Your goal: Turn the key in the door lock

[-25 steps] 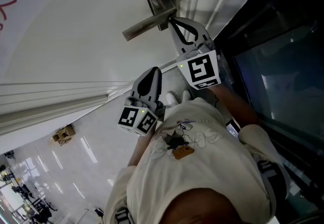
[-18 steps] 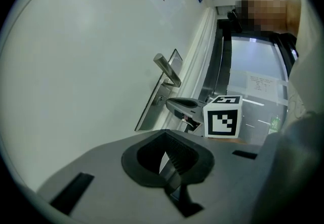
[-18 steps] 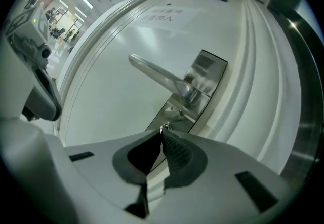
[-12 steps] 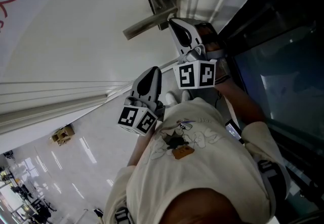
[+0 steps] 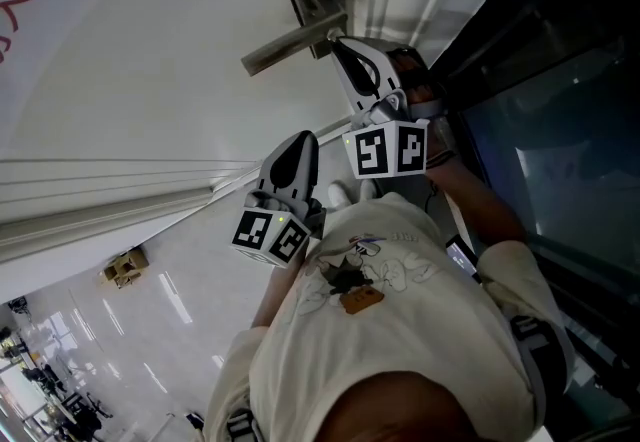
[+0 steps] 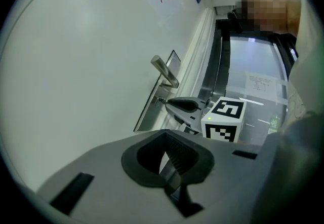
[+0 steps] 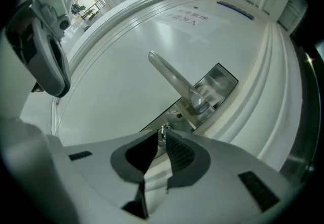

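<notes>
Small silver metal key sticks out of the lock in the long shiny metal plate on the big white door. It sits near the bottom of the silver lever handle, on the same plate.

The right gripper points at the lock. The key's head is right between the tips of its two grey jaws. The jaws are opening. A thin strip of light shows between the dark ridged pads, and the pads do not seem to squeeze the key. The key is at the very tips, not deep inside the jaws.

In the head view, the right gripper reaches up to the plate, just under the lever handle. The key is too small to see there.

The left gripper is lower down, close to the person's pale shirt. It is well apart from the lock and touches nothing. In the left gripper view, the left gripper has its jaws pressed together at the tips, with nothing between them. It looks along the white door towards the plate and the right gripper.
</notes>
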`<state>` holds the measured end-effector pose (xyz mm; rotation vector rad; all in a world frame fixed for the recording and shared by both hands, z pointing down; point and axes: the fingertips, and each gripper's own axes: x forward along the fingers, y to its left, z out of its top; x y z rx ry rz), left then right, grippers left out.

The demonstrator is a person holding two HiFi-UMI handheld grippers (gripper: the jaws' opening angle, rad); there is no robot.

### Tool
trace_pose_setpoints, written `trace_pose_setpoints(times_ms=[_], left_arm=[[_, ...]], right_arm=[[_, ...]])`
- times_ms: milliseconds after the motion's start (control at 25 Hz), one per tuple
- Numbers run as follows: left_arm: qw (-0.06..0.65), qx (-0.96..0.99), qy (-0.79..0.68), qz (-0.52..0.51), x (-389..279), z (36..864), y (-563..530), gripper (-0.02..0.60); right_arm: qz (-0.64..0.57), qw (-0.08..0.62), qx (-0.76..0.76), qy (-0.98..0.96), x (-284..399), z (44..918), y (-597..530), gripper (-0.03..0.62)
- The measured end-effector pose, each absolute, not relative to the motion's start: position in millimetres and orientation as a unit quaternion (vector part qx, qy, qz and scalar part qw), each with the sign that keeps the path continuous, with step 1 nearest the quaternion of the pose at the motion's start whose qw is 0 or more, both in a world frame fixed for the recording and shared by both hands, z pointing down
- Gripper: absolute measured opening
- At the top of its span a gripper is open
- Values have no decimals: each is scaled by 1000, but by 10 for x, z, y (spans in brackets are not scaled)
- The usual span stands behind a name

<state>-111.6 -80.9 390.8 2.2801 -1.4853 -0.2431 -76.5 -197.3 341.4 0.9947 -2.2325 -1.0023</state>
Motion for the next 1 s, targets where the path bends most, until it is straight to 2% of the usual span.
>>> trace_pose_setpoints(times_ms=[200, 360, 1000], left_arm=[[204, 817, -532, -85, -1098, 3908, -795, 5], [202, 822, -526, -83, -1051, 3905, -801, 5], [179, 843, -504, -63, -817, 3857, -893, 6]], right_arm=[[-330, 192, 384, -841, -642, 3345, -1763, 46], [-249, 142, 392, -874, -530, 3307, -1609, 8], [-3, 60, 402, -914, -302, 3758, -1304, 6]])
